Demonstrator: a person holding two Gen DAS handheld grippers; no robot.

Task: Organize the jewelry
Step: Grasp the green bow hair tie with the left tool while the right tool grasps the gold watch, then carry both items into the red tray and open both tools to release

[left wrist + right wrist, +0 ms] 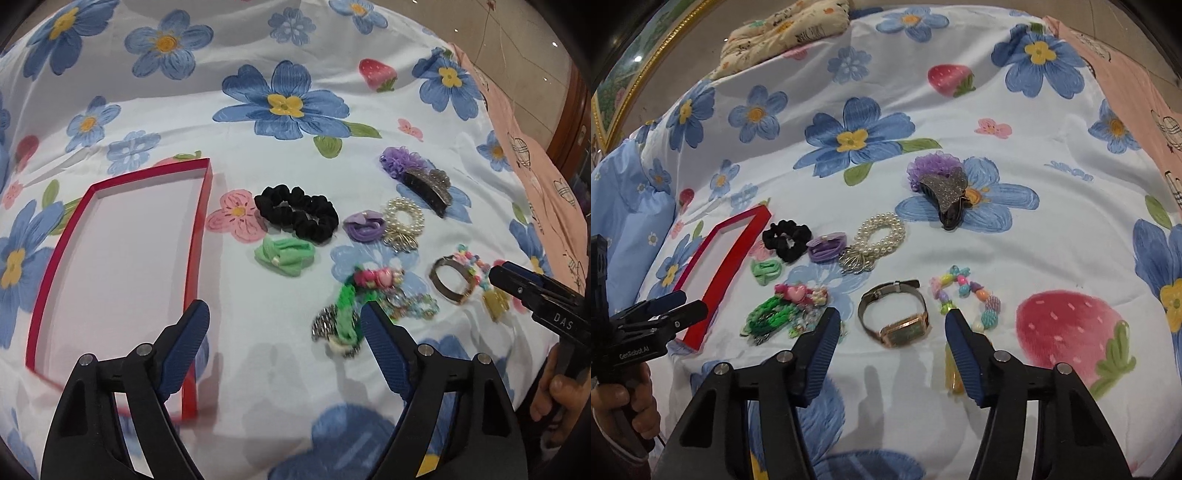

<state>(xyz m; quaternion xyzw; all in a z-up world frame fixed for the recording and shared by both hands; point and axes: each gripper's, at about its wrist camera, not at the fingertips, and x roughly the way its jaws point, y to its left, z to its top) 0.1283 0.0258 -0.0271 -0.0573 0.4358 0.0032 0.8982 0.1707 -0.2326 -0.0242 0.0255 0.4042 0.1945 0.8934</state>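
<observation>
A shallow red box [197, 236] with a white inside lies open on the floral bedsheet; it also shows in the right wrist view [720, 273]. Beside it lie a black scrunchie [295, 212], a green hair tie [284, 256], a purple hair tie [364, 225], a pearl bracelet [402, 218], a green braided bracelet [345, 314], a wristwatch [895, 317] and a colourful bead bracelet [967, 299]. My left gripper [284, 325] is open and empty, between the box and the green bracelet. My right gripper [890, 332] is open, its fingers either side of the watch.
A black glitter claw clip [947, 197] and a purple frilly scrunchie [929, 166] lie farther back. A folded patterned cloth [783, 26] sits at the far edge. A pink sheet [535, 155] runs along the right side. A gold-framed picture [624, 74] stands at left.
</observation>
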